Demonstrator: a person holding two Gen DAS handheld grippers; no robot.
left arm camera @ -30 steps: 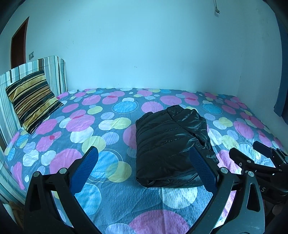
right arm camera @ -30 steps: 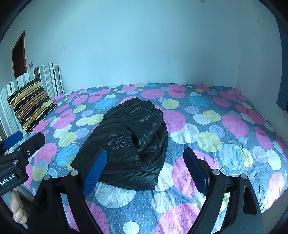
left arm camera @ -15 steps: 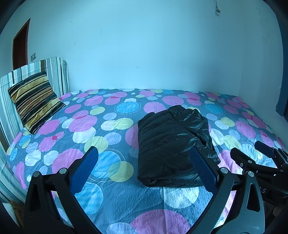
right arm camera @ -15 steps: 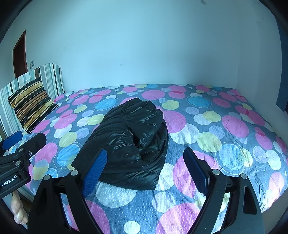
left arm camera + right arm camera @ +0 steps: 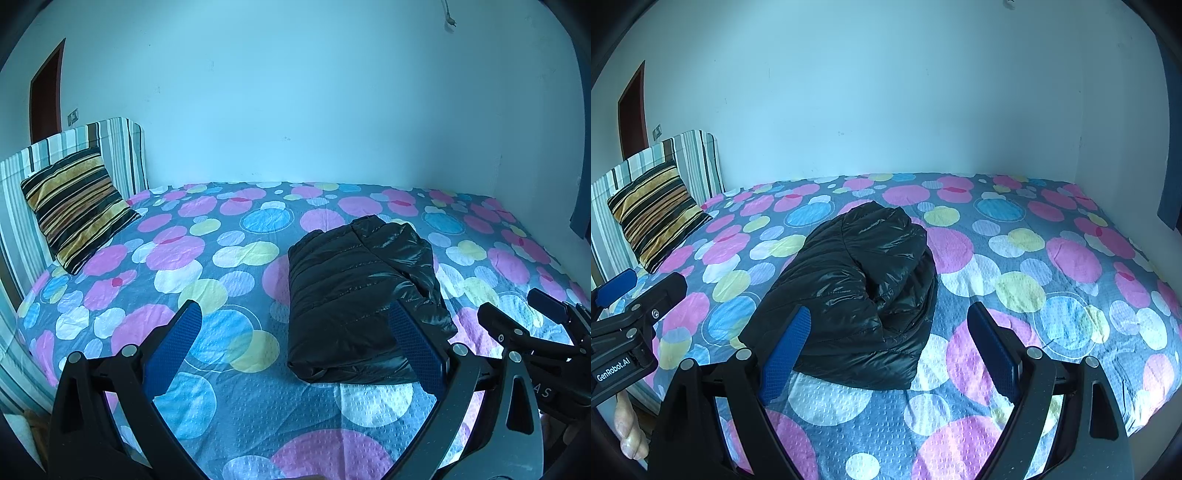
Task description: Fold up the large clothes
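A shiny black puffer jacket (image 5: 360,299) lies folded into a compact block on the bed (image 5: 229,402), which has a grey sheet with coloured circles. It also shows in the right wrist view (image 5: 862,299). My left gripper (image 5: 295,325) is open and empty, held back from the jacket's near edge and above the bed. My right gripper (image 5: 888,328) is open and empty, also short of the jacket. The right gripper shows at the right edge of the left wrist view (image 5: 532,332). The left gripper shows at the left edge of the right wrist view (image 5: 628,317).
A striped cushion (image 5: 74,206) leans on the striped headboard (image 5: 118,147) at the far left. White walls (image 5: 295,92) close the far side and right of the bed. A dark door (image 5: 44,92) stands beyond the headboard. A hand (image 5: 628,432) shows low left.
Both grippers have drawn back and risen slightly from the bed, so the jacket sits a little farther off. Both stay open. The jacket has not moved.
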